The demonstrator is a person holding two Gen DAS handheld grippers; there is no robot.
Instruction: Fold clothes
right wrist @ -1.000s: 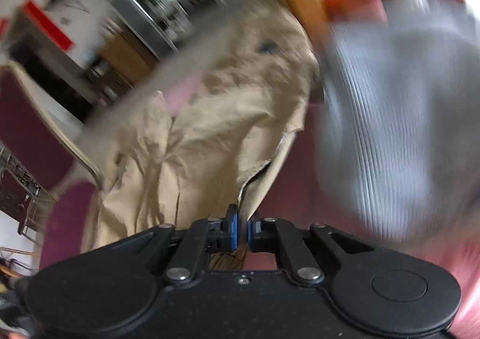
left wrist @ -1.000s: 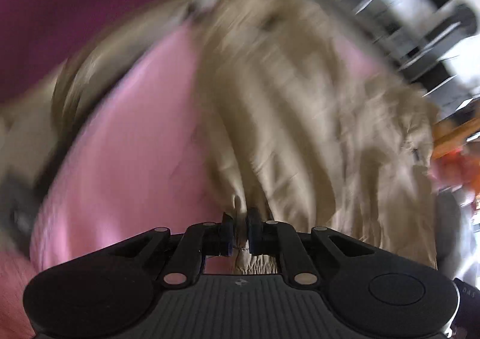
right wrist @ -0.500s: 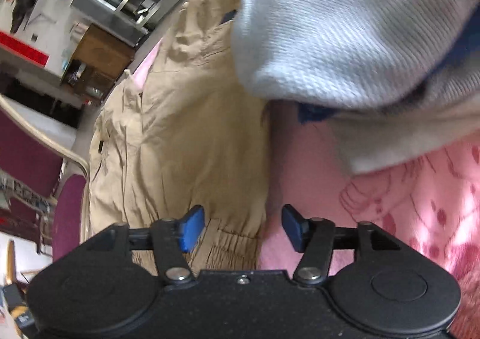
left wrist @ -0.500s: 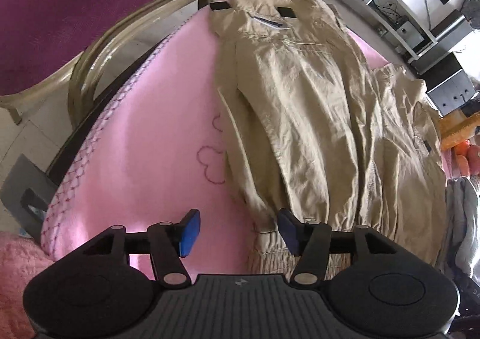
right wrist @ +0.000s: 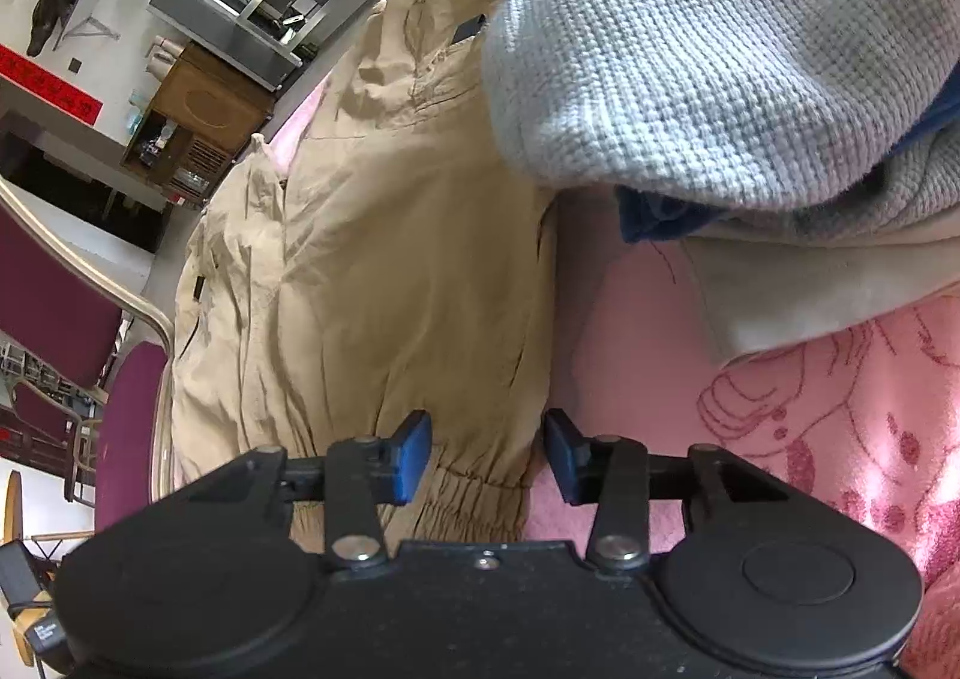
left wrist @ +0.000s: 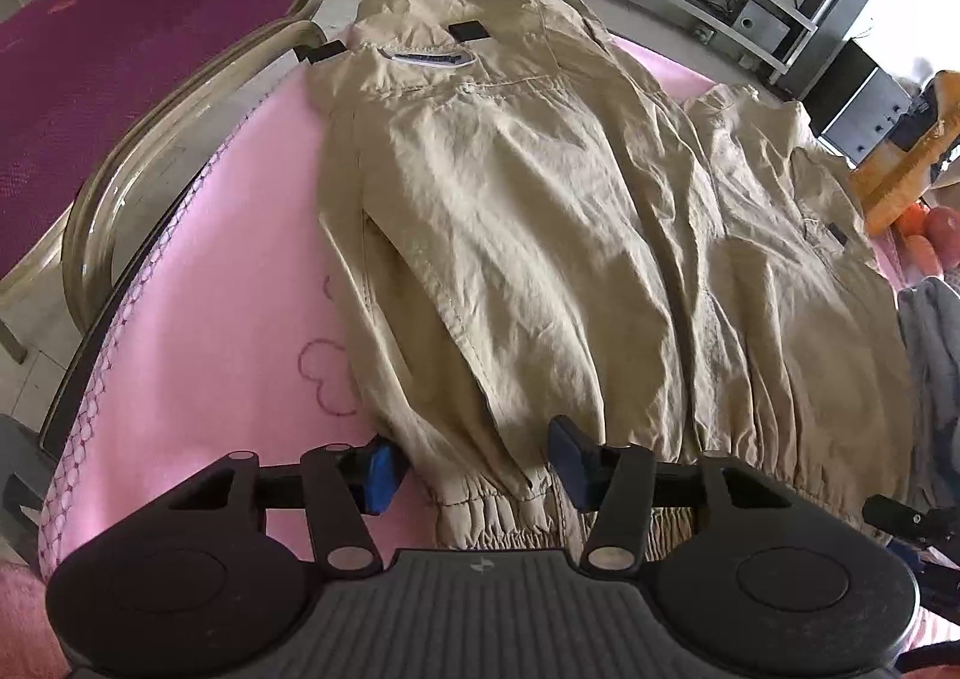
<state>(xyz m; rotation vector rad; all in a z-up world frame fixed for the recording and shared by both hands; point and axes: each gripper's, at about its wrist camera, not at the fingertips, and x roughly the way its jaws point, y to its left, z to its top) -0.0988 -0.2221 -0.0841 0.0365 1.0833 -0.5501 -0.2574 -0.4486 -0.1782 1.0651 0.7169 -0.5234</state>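
A khaki jacket (left wrist: 540, 235) lies spread flat on a pink blanket (left wrist: 228, 331), collar at the far end, elastic hem near me. It also shows in the right wrist view (right wrist: 372, 271). My left gripper (left wrist: 474, 469) is open and empty, its blue pads either side of the hem's left corner. My right gripper (right wrist: 486, 454) is open and empty, just above the hem's right corner, at the jacket's edge.
A pile of folded knitwear, pale blue on top (right wrist: 720, 48), sits on the blanket right of the jacket. A maroon chair with a metal frame (left wrist: 180, 78) stands at the table's left edge. Shelves and speakers (left wrist: 840, 18) line the far wall.
Both grippers were shut on the jacket's hem a second ago, in fast motion. They have let go and opened, and the jacket now lies still and flat.
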